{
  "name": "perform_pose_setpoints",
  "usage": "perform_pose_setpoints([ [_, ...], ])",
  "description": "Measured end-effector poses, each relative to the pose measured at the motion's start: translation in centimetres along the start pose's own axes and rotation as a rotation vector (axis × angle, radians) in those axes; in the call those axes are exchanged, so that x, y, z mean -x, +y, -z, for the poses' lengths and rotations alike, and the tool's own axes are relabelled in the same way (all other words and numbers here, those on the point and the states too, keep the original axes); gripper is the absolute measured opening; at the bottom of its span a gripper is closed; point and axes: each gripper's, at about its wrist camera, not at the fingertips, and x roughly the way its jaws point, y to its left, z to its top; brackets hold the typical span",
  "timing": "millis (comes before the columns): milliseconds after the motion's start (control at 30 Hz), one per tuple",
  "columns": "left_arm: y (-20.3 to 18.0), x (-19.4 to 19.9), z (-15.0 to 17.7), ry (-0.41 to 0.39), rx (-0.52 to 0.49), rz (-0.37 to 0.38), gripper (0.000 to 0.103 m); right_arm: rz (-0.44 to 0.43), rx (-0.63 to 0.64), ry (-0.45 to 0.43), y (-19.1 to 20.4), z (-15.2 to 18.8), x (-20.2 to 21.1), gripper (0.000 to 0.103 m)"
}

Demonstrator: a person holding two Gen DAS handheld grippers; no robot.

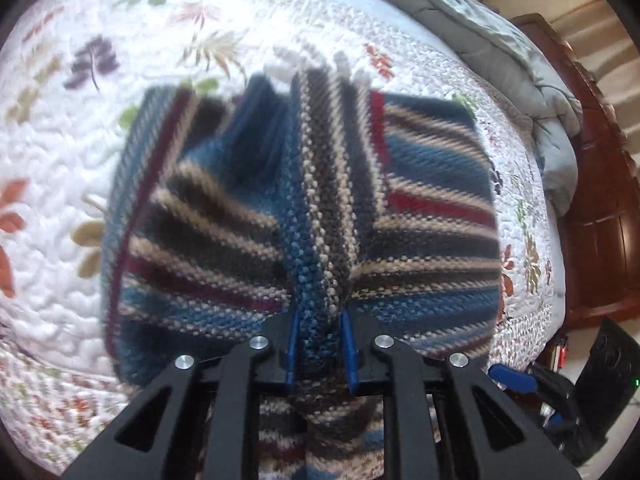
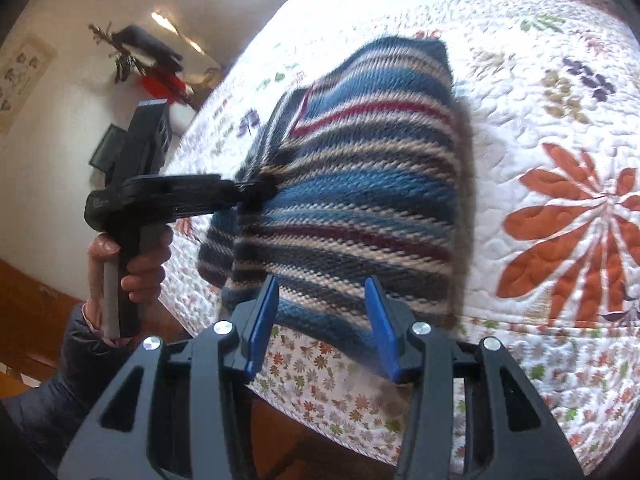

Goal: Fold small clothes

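Observation:
A striped knitted cloth (image 1: 248,216) in blue, dark red, beige and black, with a white fringe (image 1: 316,62) at its far end, lies folded on the quilt. My left gripper (image 1: 320,320) is shut on a bunched ridge of it and lifts that part. In the right wrist view the same cloth (image 2: 360,184) lies on the bed, and the left gripper (image 2: 256,192) grips its left edge. My right gripper (image 2: 322,292) is open, its blue pads (image 2: 262,320) either side of the cloth's near edge without clamping it.
The bed has a white quilt (image 1: 100,152) with leaf prints (image 2: 580,216). A grey duvet (image 1: 500,60) is heaped at the far right by a dark wooden bed frame (image 1: 600,200). Dark items (image 1: 580,392) lie on the floor. The bed edge runs under my right gripper.

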Motion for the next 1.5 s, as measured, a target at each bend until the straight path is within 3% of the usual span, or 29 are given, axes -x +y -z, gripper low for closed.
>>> perform_pose_setpoints([
  [133,-0.8,-0.1,0.1,-0.018,-0.03,-0.021,0.024,0.038,-0.027,0.05,-0.8,0.0,-2.5,0.044],
  [367,-1.2,2.6,2.1,-0.044,-0.082,-0.102,0.062,0.046,-0.049,0.042,-1.4,0.6,-2.5,0.044],
  [467,-0.8,2.7,3.5,-0.014,-0.076,-0.081,0.067,0.067,-0.017,0.015,-0.8,0.9,-1.3,0.044],
  [633,-0.4,1.0,4.7,0.048,-0.036,0.037,0.067,0.087,0.013,-0.008,0.3,1.5,-0.1,0.044],
  [733,-0.2,-0.3,4.5,0.085,-0.007,0.052,0.067,0.083,0.017,-0.019,0.4,1.7,0.4,0.044],
  [900,0.5,-0.8,4.3,0.091,0.059,0.146,0.067,0.087,0.011,-0.035,-0.3,1.8,1.4,0.045],
  [1067,-0.4,-0.9,3.0,0.087,0.047,0.116,0.067,0.086,-0.012,-0.028,-1.1,1.9,1.1,0.045],
  [1133,-0.8,-1.3,2.7,0.09,0.038,0.078,0.061,0.085,-0.019,-0.027,-1.2,2.0,0.9,0.045],
  [1300,-1.6,-0.9,2.5,0.063,0.056,0.094,0.026,0.089,-0.037,-0.025,-1.5,2.3,0.8,0.045],
  [1500,-1.8,2.3,2.4,-0.029,0.063,0.126,0.02,0.085,-0.063,-0.046,-1.7,2.4,1.8,0.049],
])
